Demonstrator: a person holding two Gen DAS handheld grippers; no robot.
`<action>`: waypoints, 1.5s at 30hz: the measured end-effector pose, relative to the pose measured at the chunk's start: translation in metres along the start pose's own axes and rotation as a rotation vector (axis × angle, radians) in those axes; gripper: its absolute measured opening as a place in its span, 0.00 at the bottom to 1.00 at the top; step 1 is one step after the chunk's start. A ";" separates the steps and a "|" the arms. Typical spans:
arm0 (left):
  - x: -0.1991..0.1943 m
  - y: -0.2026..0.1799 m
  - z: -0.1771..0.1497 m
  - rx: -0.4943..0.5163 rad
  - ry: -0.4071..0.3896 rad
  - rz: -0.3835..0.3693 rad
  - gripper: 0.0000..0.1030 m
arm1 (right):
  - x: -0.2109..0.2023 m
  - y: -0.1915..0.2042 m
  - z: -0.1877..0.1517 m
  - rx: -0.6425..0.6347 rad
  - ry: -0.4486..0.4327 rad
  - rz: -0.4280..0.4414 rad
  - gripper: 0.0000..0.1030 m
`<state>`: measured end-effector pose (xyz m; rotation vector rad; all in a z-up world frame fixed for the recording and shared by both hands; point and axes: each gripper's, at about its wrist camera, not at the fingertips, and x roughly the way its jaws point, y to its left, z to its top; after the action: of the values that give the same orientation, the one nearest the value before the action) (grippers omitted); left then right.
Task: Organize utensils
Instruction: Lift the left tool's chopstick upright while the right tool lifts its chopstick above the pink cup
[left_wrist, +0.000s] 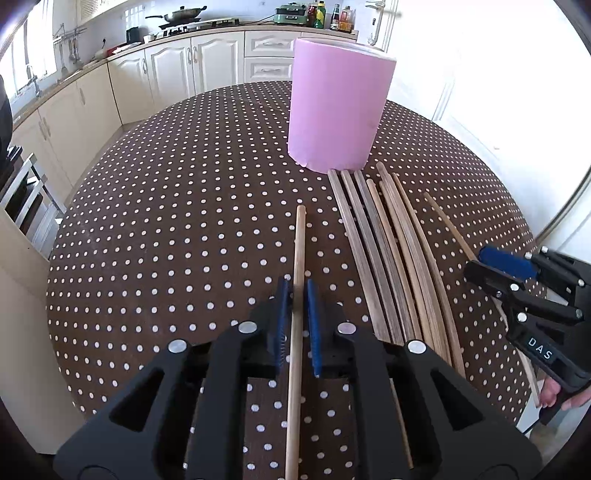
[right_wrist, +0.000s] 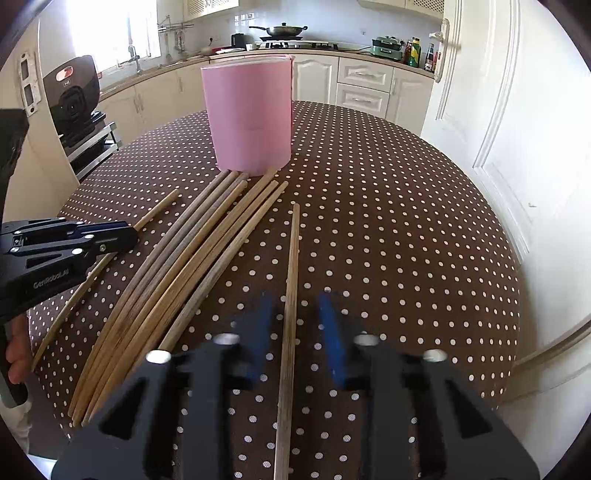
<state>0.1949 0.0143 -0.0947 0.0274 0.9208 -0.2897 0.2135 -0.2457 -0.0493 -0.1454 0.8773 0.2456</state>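
Observation:
A pink cylindrical holder (left_wrist: 336, 103) stands upright on the dotted table, also in the right wrist view (right_wrist: 251, 114). Several wooden chopsticks (left_wrist: 391, 258) lie in a bundle before it (right_wrist: 192, 273). My left gripper (left_wrist: 297, 317) is nearly shut around a single pale chopstick (left_wrist: 298, 258) lying left of the bundle; its blue pads touch or almost touch it. My right gripper (right_wrist: 295, 332) is open, straddling another single chopstick (right_wrist: 291, 277) right of the bundle. Each gripper shows in the other's view (left_wrist: 495, 266) (right_wrist: 122, 236).
The round table has a brown cloth with white dots (left_wrist: 166, 221). Kitchen cabinets (left_wrist: 207, 62) and a stove with a pan (right_wrist: 282, 31) lie behind. A white door (right_wrist: 498, 110) stands to the right. A black appliance (right_wrist: 74, 92) sits left.

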 end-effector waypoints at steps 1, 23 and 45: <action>0.000 0.003 0.000 -0.008 -0.004 -0.007 0.08 | 0.000 -0.001 0.000 0.006 0.002 0.001 0.06; -0.057 0.029 0.034 -0.136 -0.244 -0.031 0.06 | -0.052 -0.017 0.036 0.164 -0.285 0.091 0.05; -0.129 0.009 0.078 -0.129 -0.574 -0.094 0.06 | -0.100 -0.011 0.074 0.145 -0.592 0.125 0.05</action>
<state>0.1845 0.0417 0.0537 -0.2096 0.3688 -0.3032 0.2098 -0.2546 0.0746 0.1165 0.3125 0.3186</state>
